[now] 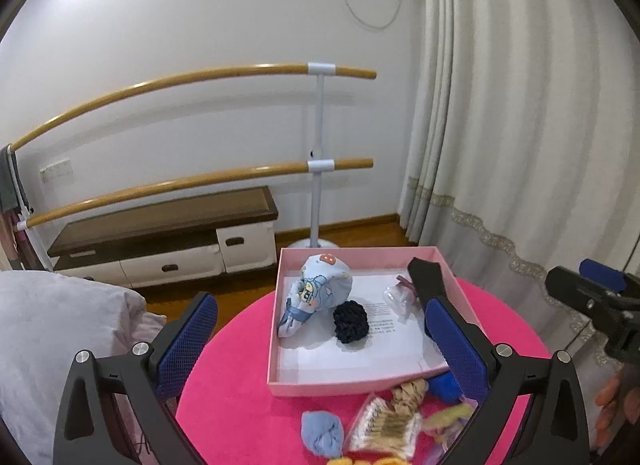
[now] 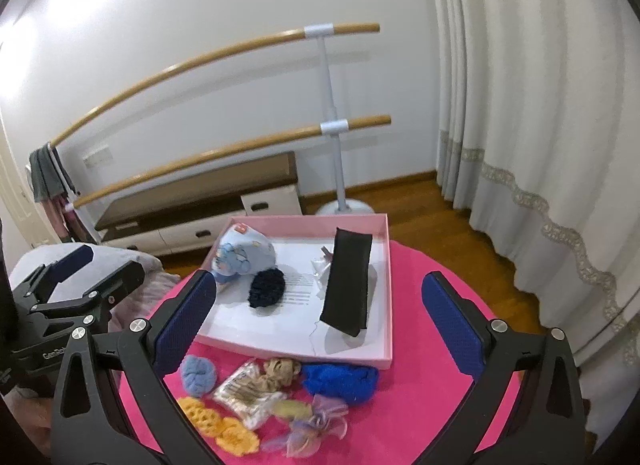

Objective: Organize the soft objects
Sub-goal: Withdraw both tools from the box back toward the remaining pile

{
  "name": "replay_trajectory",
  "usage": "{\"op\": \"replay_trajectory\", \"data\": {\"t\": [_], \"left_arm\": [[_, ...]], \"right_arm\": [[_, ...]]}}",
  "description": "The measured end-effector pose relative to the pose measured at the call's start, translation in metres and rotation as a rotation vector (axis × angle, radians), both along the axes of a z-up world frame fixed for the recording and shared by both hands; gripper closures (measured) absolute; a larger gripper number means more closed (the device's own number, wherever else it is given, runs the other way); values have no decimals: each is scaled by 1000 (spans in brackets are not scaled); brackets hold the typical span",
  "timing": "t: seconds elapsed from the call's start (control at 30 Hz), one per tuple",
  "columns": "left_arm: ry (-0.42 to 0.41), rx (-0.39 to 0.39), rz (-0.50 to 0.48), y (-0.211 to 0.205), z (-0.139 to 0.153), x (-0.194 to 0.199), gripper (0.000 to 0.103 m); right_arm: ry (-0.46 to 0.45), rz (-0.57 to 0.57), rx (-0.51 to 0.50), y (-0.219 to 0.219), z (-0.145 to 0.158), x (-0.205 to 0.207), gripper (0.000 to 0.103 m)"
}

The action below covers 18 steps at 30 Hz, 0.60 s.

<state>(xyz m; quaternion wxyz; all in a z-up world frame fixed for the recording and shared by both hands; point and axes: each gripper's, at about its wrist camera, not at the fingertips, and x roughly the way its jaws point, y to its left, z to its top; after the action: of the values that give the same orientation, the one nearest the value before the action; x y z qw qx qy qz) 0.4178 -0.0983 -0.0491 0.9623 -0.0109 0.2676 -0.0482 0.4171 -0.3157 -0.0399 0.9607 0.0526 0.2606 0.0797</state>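
Note:
A pink box (image 1: 276, 329) (image 2: 386, 305) sits on the round pink table (image 1: 240, 393) (image 2: 420, 385). Inside lie a light blue printed cloth (image 1: 316, 289) (image 2: 244, 255), a black crocheted scrunchie (image 1: 351, 321) (image 2: 266, 288), a clear packet (image 1: 394, 295) (image 2: 322, 265) and a black pad (image 2: 348, 285) leaning upright. In front of the box lie a light blue scrunchie (image 1: 322, 433) (image 2: 198, 375), a bag of hair ties (image 1: 384, 425) (image 2: 248, 393), a beige scrunchie (image 2: 282, 371), a royal blue cloth (image 2: 340, 381), yellow crocheted flowers (image 2: 216, 425) and a purple organza bow (image 2: 316, 425). My left gripper (image 1: 320, 341) is open and empty above the box. My right gripper (image 2: 320, 325) is open and empty over the box's front.
A low cabinet (image 1: 168, 241) and a ballet barre (image 1: 318, 165) stand by the wall. Curtains (image 1: 520, 125) hang at the right. A grey cushion (image 1: 52, 337) lies left of the table.

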Motion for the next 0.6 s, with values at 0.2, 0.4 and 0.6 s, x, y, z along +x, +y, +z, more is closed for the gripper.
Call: {"op": "replay_trajectory", "data": {"t": [0.2, 0.4, 0.6], "left_arm": [[-28, -27, 4, 15, 5, -57, 0], [-50, -14, 26, 24, 12, -106, 0], [-49, -18, 38, 29, 16, -142, 0]], "right_arm": [[-61, -16, 18, -3, 6, -48, 0], [-95, -45, 25, -3, 1, -91, 0], [-116, -57, 20, 3, -3, -120, 0]]}}
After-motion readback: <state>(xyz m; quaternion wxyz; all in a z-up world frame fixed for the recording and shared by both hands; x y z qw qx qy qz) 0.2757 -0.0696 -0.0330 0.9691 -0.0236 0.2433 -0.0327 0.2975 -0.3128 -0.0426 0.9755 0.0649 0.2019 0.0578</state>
